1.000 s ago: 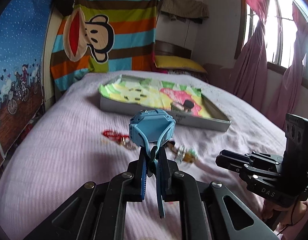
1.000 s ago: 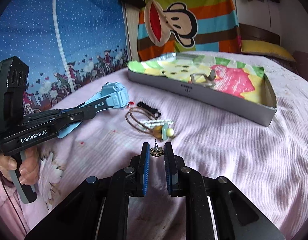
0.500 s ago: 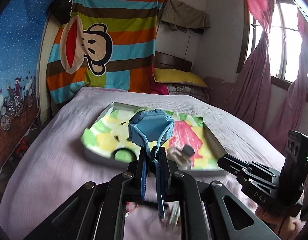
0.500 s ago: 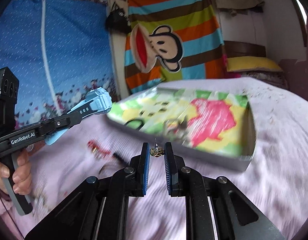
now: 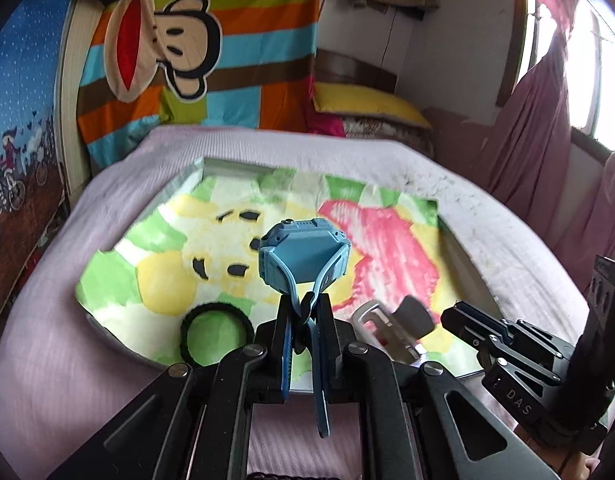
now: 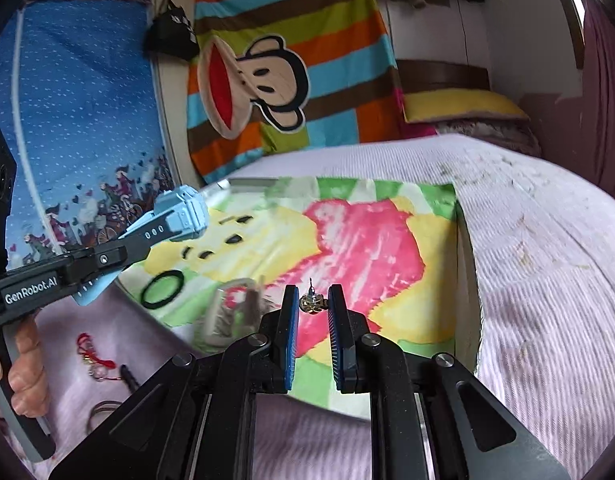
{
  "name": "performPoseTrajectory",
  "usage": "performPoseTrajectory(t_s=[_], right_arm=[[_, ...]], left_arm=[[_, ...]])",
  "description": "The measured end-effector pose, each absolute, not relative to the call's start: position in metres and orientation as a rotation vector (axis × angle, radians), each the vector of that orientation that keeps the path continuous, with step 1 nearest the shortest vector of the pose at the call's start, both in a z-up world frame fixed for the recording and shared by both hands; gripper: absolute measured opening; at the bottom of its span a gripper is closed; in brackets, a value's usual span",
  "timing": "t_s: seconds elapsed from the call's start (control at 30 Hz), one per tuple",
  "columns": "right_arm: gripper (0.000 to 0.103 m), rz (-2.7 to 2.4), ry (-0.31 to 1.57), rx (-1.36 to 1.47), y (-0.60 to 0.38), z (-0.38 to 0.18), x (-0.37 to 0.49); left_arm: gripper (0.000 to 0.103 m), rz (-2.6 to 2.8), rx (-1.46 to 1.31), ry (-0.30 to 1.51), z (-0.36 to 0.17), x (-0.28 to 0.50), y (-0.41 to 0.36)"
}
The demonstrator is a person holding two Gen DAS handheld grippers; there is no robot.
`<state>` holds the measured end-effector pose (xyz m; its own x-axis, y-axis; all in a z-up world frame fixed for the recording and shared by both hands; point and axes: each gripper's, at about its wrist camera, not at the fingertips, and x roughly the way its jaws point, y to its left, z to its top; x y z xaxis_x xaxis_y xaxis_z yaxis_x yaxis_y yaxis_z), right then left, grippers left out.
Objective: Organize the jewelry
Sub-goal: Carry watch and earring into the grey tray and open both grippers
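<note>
Left wrist view shows me the left gripper (image 5: pixel 303 312) clamped on the straps of a blue watch (image 5: pixel 303 256) above the tray (image 5: pixel 459 248), where a black ring (image 5: pixel 216 334) and a buckle (image 5: pixel 387 332) lie, while my right gripper (image 6: pixel 313 308) pinches a small gold earring (image 6: pixel 311 303) over the tray's pink patch.
</note>
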<state>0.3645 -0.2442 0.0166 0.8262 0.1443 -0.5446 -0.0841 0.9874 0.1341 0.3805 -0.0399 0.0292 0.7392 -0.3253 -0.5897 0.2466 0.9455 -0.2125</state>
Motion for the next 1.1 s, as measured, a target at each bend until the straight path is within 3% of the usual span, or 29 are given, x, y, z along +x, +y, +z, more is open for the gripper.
performPoseTrajectory(t_s=[0.33,0.7,0.77,0.83,1.03,1.1], right_arm=[[0.013,0.128,0.717,0.107,-0.240,-0.014,0.388],[0.014,0.128,0.724,0.115,-0.239,-0.019,0.391],[0.017,0.125,0.713,0.114,-0.241,-0.017,0.384],[0.031,0.118,0.688,0.112,-0.241,-0.015,0.377],[0.041,0.097,0.583,0.121,-0.247,0.003,0.350],[0.049,0.090,0.541,0.128,-0.248,0.010,0.338]], left_arm=[[0.013,-0.300,-0.108,0.745,0.015,0.388,-0.041],[0.028,-0.313,-0.115,0.746,0.016,0.383,-0.040],[0.035,-0.311,-0.131,0.729,0.019,0.378,-0.037],[0.041,-0.305,-0.136,0.702,0.023,0.372,-0.035],[0.049,-0.278,-0.139,0.622,0.037,0.349,-0.027],[0.059,-0.263,-0.144,0.588,0.042,0.340,-0.022]])
